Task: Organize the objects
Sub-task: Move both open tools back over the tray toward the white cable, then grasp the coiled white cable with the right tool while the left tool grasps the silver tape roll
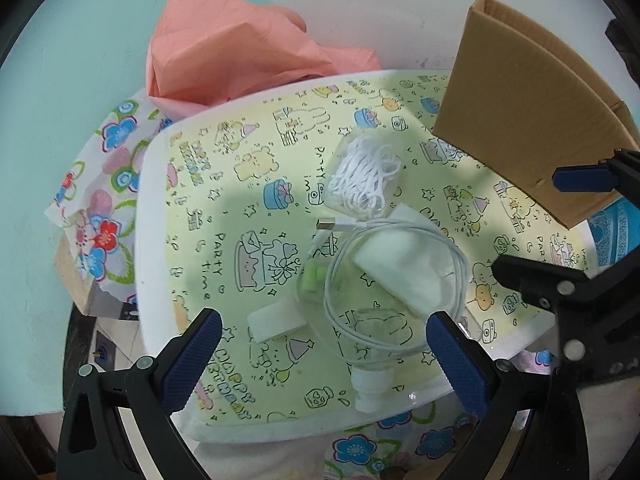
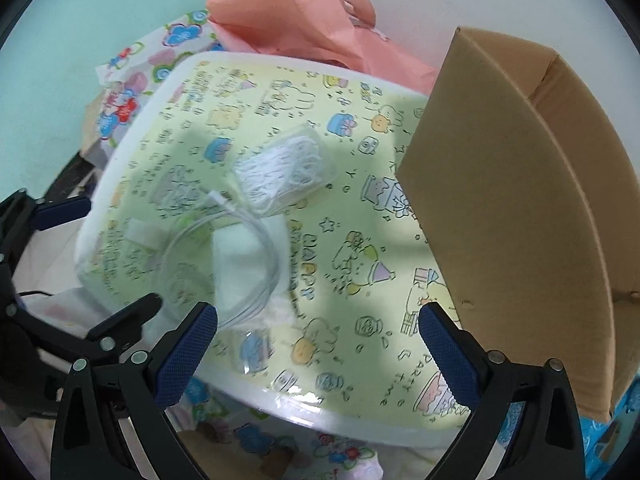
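Resting on floral cloth [image 1: 104, 200]: cartoon-print tray [image 1: 224, 200] | teal wall [image 1: 60, 80] | both claws wide, empty

A pale yellow tray [image 1: 224, 184] with a white rim and cartoon party doodles carries a coiled white cable [image 1: 394, 280] and a clear bag of white cord [image 1: 366, 176], beside a plain brown cardboard box [image 1: 524, 120], a salmon-pink cloth [image 1: 240, 52] and a white cloth with blue and red flowers [image 1: 104, 184].
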`<control>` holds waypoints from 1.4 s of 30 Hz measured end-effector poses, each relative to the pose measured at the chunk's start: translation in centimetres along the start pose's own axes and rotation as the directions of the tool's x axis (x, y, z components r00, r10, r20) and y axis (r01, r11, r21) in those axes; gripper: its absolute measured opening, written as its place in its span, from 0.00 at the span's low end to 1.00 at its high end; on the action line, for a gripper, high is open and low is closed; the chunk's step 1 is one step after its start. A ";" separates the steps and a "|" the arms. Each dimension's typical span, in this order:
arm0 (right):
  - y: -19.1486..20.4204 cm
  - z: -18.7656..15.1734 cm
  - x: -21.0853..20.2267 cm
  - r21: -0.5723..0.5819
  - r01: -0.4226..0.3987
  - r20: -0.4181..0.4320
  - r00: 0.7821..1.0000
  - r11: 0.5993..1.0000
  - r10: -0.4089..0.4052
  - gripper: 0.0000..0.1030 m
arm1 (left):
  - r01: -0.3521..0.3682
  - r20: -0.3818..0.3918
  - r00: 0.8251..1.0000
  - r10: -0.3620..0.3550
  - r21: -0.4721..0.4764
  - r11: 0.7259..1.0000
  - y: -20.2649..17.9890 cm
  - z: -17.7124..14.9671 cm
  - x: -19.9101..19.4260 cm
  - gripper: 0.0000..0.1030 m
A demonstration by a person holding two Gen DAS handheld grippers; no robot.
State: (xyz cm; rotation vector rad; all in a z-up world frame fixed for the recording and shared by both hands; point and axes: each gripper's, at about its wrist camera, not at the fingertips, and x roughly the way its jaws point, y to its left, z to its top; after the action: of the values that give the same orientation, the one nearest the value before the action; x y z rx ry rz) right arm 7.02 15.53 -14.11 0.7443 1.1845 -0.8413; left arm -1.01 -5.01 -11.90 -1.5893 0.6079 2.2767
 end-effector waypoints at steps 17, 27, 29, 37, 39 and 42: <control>0.4 0.7 4.9 -0.016 -0.038 -0.091 0.995 0.999 0.036 0.98 | 0.024 -0.069 0.997 -0.033 -0.118 0.993 3.8 -0.8 3.8 1.00; 1.9 0.8 5.6 -0.224 -0.031 -0.085 0.996 0.974 0.012 0.94 | 0.017 -0.063 0.998 -0.025 -0.125 0.992 4.8 -1.8 4.4 1.00; 2.2 0.7 5.6 -0.244 -0.001 -0.069 0.997 0.970 -0.016 0.82 | 0.019 -0.058 0.998 -0.028 -0.144 0.989 5.2 -2.0 4.5 1.00; 3.4 0.1 6.6 -0.325 0.002 -0.093 0.995 0.946 -0.034 0.26 | 0.052 -0.081 0.994 -0.067 -0.182 0.982 6.1 -2.7 5.2 0.99; 3.3 0.0 6.7 -0.327 -0.007 -0.096 0.995 0.945 -0.026 0.19 | 0.048 -0.080 0.995 -0.063 -0.184 0.982 6.0 -2.5 5.3 0.99; 3.0 0.1 6.6 -0.320 -0.026 -0.091 0.996 0.947 -0.004 0.16 | 0.047 -0.073 0.995 -0.061 -0.185 0.982 5.5 -2.1 5.4 0.99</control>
State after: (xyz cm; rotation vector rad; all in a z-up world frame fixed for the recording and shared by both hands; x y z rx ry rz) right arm 10.72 15.87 -20.30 0.5240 1.3580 -0.5893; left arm -3.75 -10.84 -16.62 -1.7640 0.3767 2.2964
